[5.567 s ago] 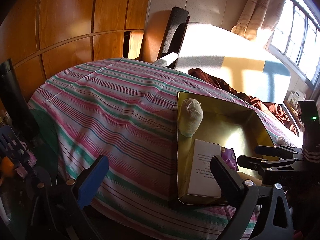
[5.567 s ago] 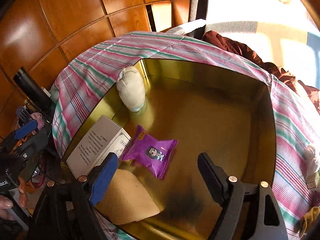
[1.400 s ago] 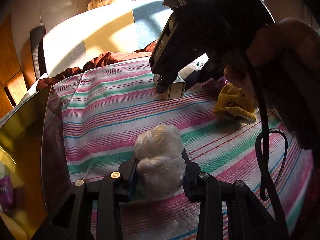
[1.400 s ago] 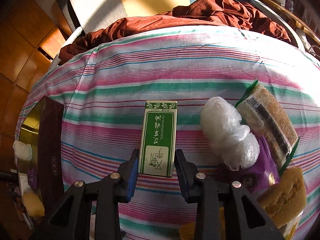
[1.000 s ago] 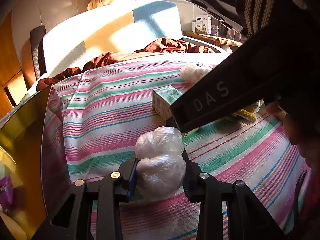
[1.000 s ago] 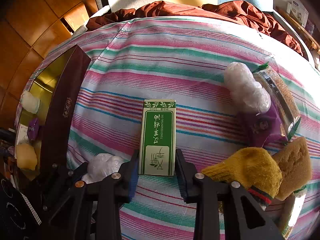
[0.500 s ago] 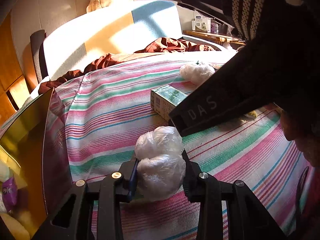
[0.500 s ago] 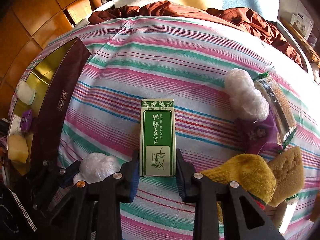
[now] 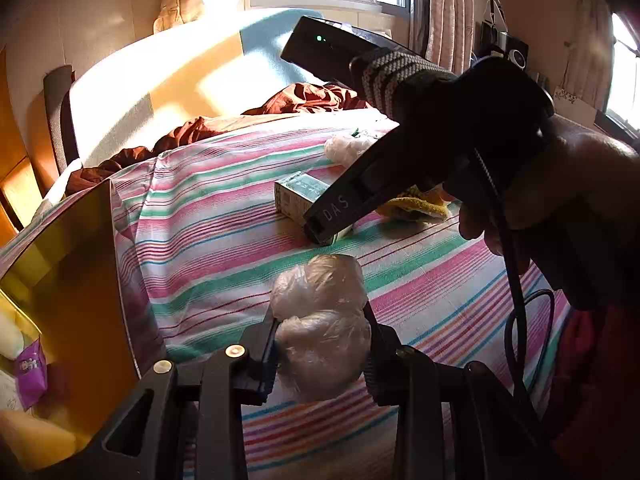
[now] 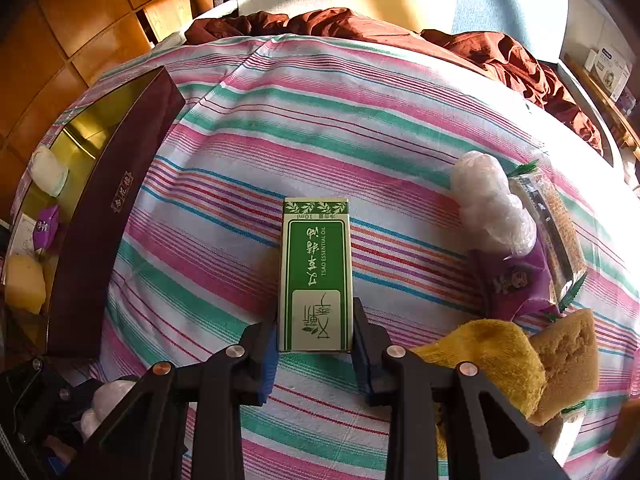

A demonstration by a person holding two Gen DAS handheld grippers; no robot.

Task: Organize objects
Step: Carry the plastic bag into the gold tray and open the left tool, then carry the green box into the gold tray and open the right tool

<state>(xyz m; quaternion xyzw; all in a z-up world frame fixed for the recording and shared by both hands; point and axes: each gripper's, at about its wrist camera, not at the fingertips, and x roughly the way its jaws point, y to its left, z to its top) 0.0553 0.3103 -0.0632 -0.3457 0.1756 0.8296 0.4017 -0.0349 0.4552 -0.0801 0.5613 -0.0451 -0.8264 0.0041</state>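
Striped cloth [image 10: 328, 128]: covers the bed; fills both views.
Gold-lined box [image 10: 108, 216]: at the cloth's left edge; maroon outer wall shows only from the right wrist.
Right gripper [image 10: 316, 340]: clamped on the green carton [image 10: 316, 272], which lies flat on the cloth.
Left gripper [image 9: 320, 344]: clamped on a clear plastic bundle [image 9: 320, 320], near the box.
Yellow sponge [image 10: 568, 356]: whole only in the right wrist view, beside a second plastic bundle [image 10: 492, 204].

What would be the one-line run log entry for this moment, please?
left gripper: shut on plastic bundle | right gripper: shut on green box | gold box: partly filled
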